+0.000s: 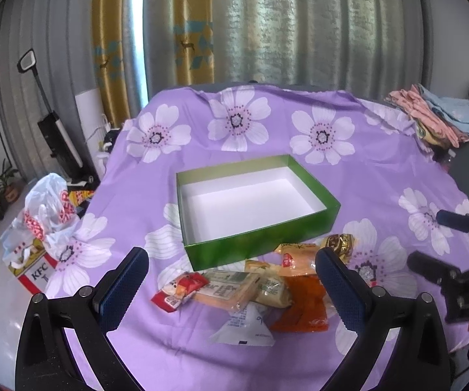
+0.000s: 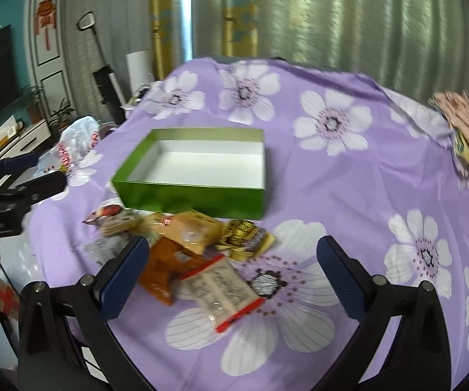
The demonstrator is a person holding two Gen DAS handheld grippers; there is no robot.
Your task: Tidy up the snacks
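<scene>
An empty green box (image 1: 260, 244) with a white inside stands on the purple flowered cloth; it also shows in the right wrist view (image 2: 189, 200). Several snack packets lie in front of it: a red one (image 1: 179, 291), a pale yellow one (image 1: 231, 290), an orange one (image 1: 303, 306), a white one (image 1: 244, 325), a gold one (image 1: 340, 242). My left gripper (image 1: 231, 280) is open above the pile. My right gripper (image 2: 231, 277) is open over the orange packet (image 2: 166, 270) and a clear red-edged packet (image 2: 224, 290); it also shows in the left wrist view (image 1: 430, 241).
Folded clothes (image 1: 436, 117) lie at the table's far right. A KFC box with plastic bags (image 1: 38, 228) sits on the floor left of the table. A vacuum (image 1: 58, 137) stands by the curtains. My left gripper shows at the left edge of the right wrist view (image 2: 38, 169).
</scene>
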